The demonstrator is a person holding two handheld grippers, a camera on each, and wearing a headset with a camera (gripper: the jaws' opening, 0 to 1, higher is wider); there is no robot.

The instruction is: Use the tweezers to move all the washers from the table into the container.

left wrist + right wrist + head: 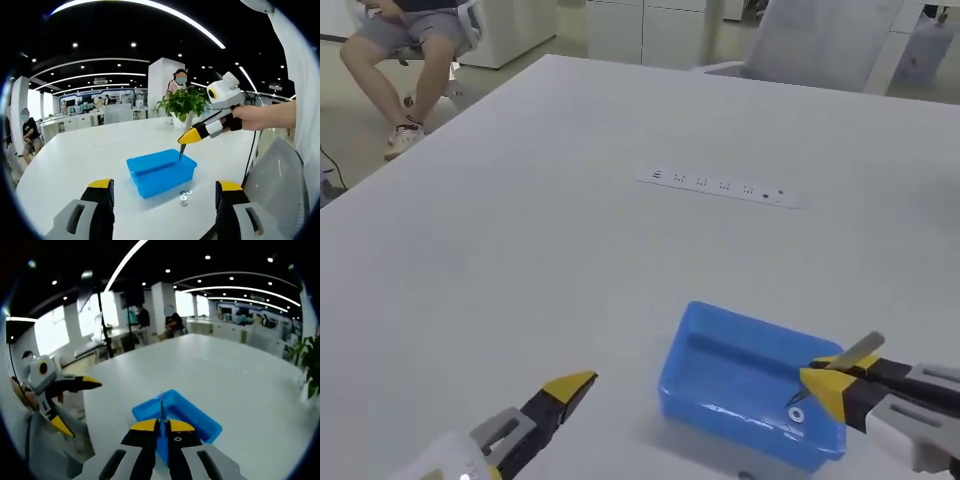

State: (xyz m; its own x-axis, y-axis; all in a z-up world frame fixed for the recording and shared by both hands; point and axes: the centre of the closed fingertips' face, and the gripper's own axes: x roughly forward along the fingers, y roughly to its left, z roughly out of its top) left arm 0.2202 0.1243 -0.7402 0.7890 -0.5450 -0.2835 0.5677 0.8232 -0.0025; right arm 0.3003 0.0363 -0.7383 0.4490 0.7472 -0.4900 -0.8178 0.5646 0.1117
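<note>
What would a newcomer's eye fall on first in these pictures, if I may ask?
The bright blue container stands out on the pale table, low in the head view. The right gripper holds the tweezers clamped in its jaws, tip down over the container, with a washer close by the tip. A few more washers lie on the table just beside the container.

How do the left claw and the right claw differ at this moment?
The left claw is open and empty; the right claw is shut on the tweezers. The left claw is beside the blue container; the right claw points the tweezers down over it. Both have yellow tips.
</note>
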